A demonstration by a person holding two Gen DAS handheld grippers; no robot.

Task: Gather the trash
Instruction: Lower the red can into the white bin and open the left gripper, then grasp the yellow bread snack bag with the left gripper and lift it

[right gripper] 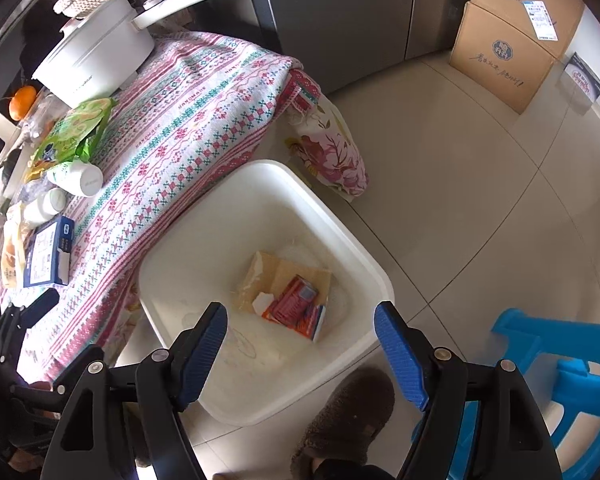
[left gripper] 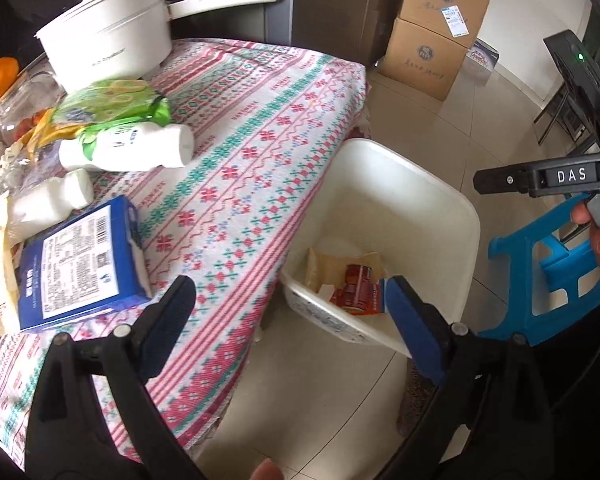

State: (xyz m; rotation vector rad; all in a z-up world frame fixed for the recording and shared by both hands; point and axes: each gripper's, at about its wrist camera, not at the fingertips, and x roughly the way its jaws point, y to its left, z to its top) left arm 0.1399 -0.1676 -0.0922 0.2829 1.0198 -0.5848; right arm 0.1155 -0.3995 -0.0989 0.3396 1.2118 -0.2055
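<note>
A white bin stands on the floor beside the table; it also shows in the left wrist view. A red carton and a tan paper wrapper lie inside. On the patterned tablecloth lie a blue box, a large white bottle, a small white bottle and a green packet. My left gripper is open and empty over the table's edge, right of the blue box. My right gripper is open and empty above the bin.
A white pot stands at the table's far end, an orange beside it. A blue plastic stool is right of the bin. Cardboard boxes stand by the far wall. A slippered foot is near the bin.
</note>
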